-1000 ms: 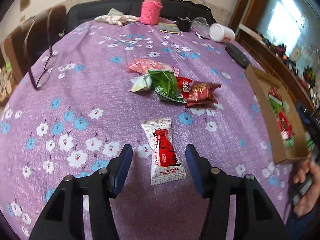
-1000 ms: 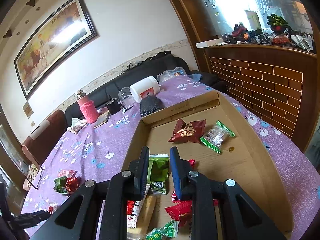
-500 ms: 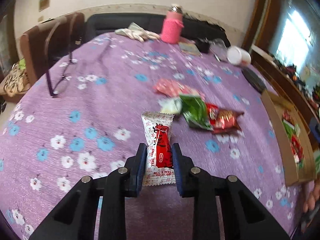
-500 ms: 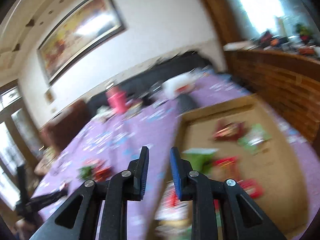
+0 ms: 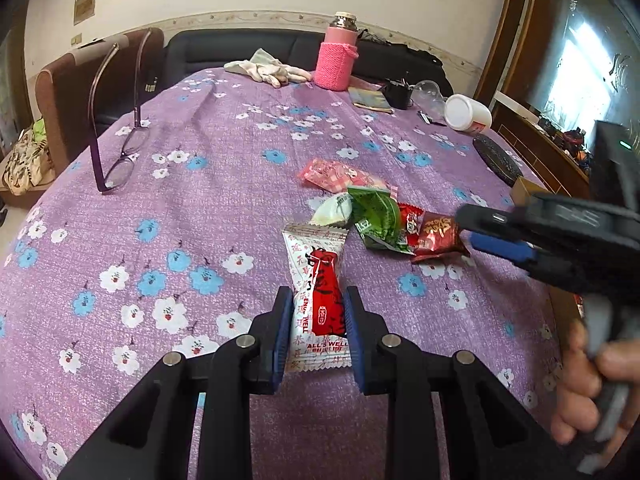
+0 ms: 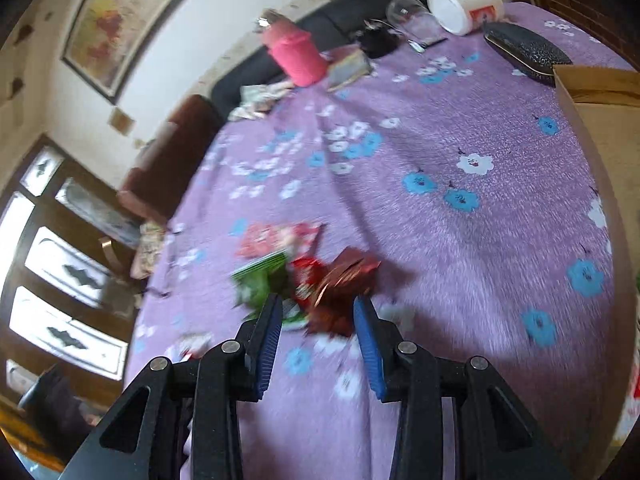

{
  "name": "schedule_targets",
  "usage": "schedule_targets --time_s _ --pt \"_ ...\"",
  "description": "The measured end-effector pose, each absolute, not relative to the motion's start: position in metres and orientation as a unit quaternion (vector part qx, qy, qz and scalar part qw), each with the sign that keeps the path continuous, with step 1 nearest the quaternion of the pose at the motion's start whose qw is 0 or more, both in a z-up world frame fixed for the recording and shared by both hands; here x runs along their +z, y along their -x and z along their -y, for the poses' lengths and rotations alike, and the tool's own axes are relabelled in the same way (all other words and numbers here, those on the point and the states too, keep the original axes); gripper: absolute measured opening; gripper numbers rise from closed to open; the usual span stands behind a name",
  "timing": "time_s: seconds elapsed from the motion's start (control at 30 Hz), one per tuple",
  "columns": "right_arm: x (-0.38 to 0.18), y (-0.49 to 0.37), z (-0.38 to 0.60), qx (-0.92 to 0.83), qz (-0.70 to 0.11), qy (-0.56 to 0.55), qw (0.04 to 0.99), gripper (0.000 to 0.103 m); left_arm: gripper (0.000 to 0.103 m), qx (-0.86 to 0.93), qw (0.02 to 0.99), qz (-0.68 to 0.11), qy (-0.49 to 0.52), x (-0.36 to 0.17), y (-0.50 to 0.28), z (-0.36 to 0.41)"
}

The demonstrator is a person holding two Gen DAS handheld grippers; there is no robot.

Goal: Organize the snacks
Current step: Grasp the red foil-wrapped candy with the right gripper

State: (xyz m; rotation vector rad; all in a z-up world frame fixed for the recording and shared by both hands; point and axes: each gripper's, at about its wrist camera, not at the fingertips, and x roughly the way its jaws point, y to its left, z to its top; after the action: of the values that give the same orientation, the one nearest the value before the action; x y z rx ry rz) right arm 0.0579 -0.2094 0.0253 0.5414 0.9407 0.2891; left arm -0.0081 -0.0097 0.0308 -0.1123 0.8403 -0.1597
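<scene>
My left gripper (image 5: 316,320) is shut on a white and red snack packet (image 5: 318,292) and holds it over the purple flowered tablecloth (image 5: 200,208). Behind it lies a small pile: a pink packet (image 5: 340,174), a green packet (image 5: 376,216) and a dark red packet (image 5: 436,236). My right gripper (image 6: 316,320) is open, its fingers either side of the dark red packet (image 6: 340,292) at the pile's edge. It also shows in the left wrist view (image 5: 480,228), right next to that packet. The cardboard box (image 6: 600,120) stands at the right.
Purple glasses (image 5: 120,160) lie at the left. A pink bottle (image 5: 336,56), white gloves (image 5: 264,70), a white jar (image 5: 466,114), a clear glass (image 6: 412,16) and a black case (image 5: 498,160) stand along the far side. A brown chair (image 5: 80,92) and a black sofa are behind.
My left gripper closed on the white and red packet and lifted it. My right gripper swung from over the box to the snack pile and opened.
</scene>
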Motion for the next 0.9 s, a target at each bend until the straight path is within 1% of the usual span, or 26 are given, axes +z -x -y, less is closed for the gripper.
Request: schedule_targets --time_s 0.13,0.2,0.23,0.3,0.47,0.63,0.73,0.9 --pt "0.014 -0.076 0.204 0.114 -0.459 -0.234 0.85 0.041 0.025 -0.08 0.907 -0.411 0.053 0.029 0.007 0.011" --pt "0.01 -0.081 0.197 0.111 -0.458 -0.196 0.86 0.04 0.025 -0.082 0.906 -0.412 0.049 0.029 0.008 0.012" --pt "0.01 -0.079 0.192 0.122 -0.455 -0.178 0.864 0.031 0.025 -0.081 0.906 -0.412 0.047 0.028 0.008 0.013" --pt "0.008 -0.073 0.187 0.15 -0.454 -0.153 0.865 0.027 0.025 -0.081 0.906 -0.412 0.045 0.028 0.008 0.014" --pt "0.022 -0.036 0.196 0.158 -0.406 -0.102 0.894 0.027 0.025 -0.091 0.91 -0.401 0.044 0.031 0.011 0.017" --pt "0.037 -0.007 0.208 0.176 -0.338 -0.096 0.919 0.027 0.025 -0.1 0.916 -0.387 0.028 0.034 0.016 0.027" --pt "0.047 0.001 0.206 0.175 -0.321 -0.082 0.927 0.027 0.025 -0.089 0.922 -0.378 0.014 0.036 0.016 0.031" --pt "0.049 0.006 0.195 0.188 -0.317 -0.063 0.928 0.027 0.025 -0.059 0.935 -0.35 -0.001 0.041 0.02 0.032"
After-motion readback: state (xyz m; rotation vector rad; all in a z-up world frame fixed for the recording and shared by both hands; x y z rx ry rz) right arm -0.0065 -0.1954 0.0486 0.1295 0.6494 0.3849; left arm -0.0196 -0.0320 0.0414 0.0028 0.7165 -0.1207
